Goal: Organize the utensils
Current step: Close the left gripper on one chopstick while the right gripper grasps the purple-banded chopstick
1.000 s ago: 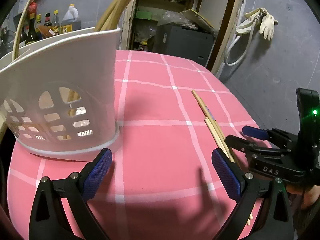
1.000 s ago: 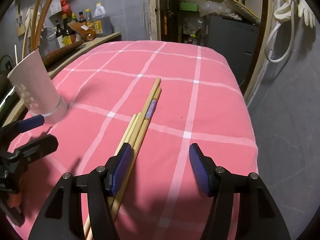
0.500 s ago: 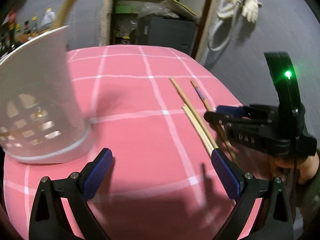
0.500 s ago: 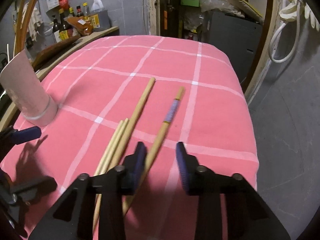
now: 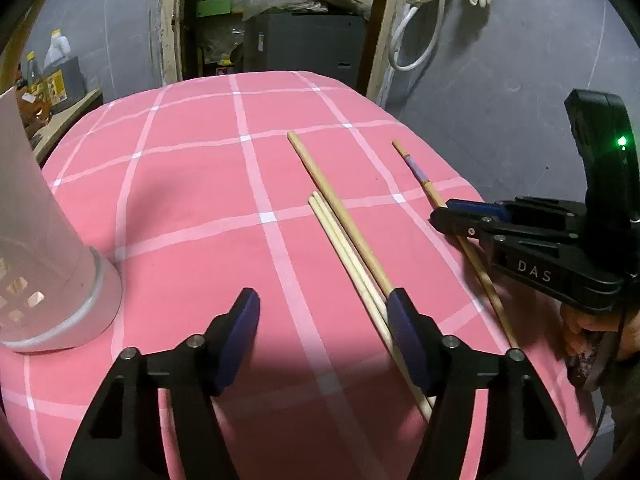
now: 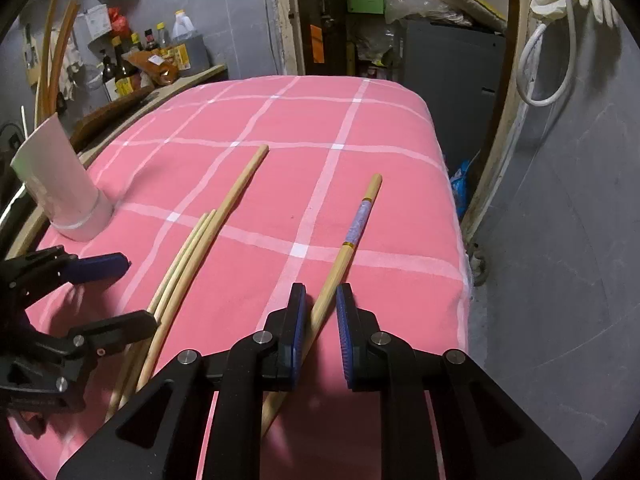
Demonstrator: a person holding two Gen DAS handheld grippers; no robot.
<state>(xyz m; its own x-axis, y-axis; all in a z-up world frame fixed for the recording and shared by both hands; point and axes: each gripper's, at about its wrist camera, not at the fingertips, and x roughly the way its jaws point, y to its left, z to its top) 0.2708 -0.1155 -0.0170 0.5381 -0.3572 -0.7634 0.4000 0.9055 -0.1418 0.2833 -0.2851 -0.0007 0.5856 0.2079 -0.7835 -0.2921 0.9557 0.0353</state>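
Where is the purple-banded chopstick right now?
In the right wrist view, the purple-banded chopstick lies between the closing right gripper jaws, right of the three plain sticks.

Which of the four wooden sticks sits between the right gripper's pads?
The wooden stick with the purple band, lying apart from the other three. The right gripper is closing around it.

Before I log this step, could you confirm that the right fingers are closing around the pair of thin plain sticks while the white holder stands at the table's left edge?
Not quite: the right gripper is closing around the chopstick with the purple band, not the thin plain pair, which lies apart with a thicker stick near the left gripper. The right wrist view shows this. The white holder does stand at the left edge.
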